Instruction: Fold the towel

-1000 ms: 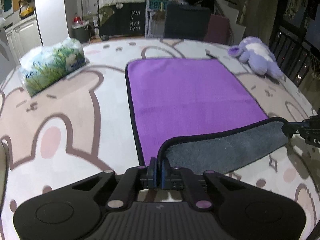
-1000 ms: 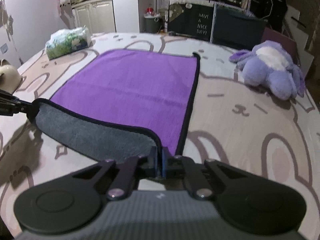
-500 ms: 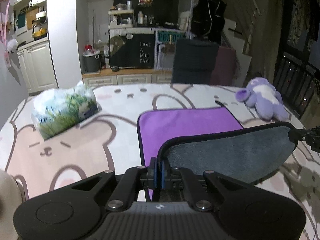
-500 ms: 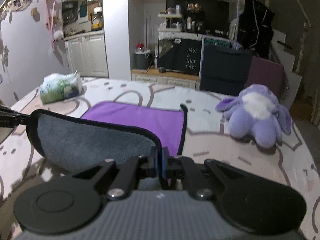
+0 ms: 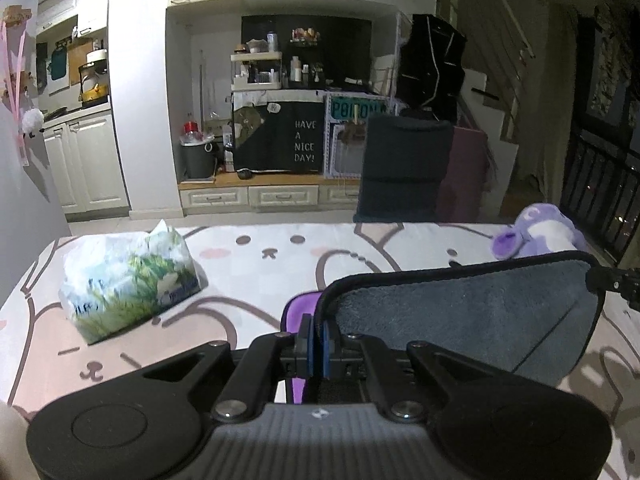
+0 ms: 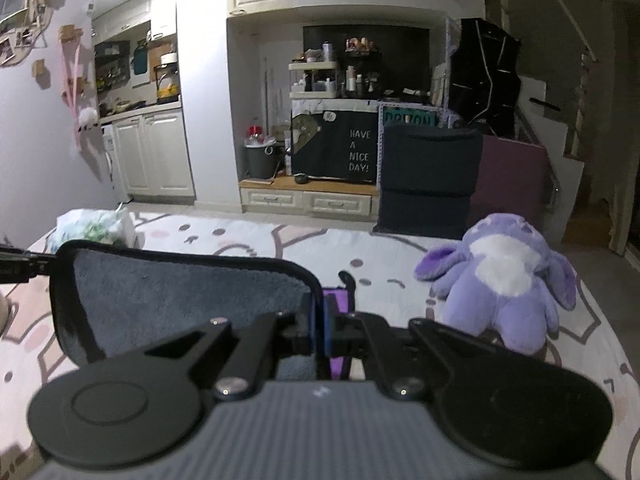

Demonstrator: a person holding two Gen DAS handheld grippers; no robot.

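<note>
The towel (image 5: pixel 460 312) is purple on one side and grey on the other, with a black hem. My left gripper (image 5: pixel 316 330) is shut on its near left corner. My right gripper (image 6: pixel 319 322) is shut on its near right corner. The near edge is lifted high and stretched between the two grippers, its grey underside (image 6: pixel 180 296) facing the cameras. Only slivers of the purple side (image 5: pixel 298 310) show below. The right gripper's tip (image 5: pixel 616 282) shows at the right of the left wrist view. Most of the towel on the table is hidden behind the lifted part.
A tissue pack (image 5: pixel 128 280) lies on the bear-print tablecloth (image 5: pixel 260 252) to the left. A purple plush toy (image 6: pixel 504 276) sits to the right. A dark chair (image 6: pixel 428 176) stands behind the table's far edge, and kitchen cabinets are beyond it.
Both grippers have risen and moved forward with the towel's near edge. The lifted grey flap now covers nearly all of the purple surface that lay flat before.
</note>
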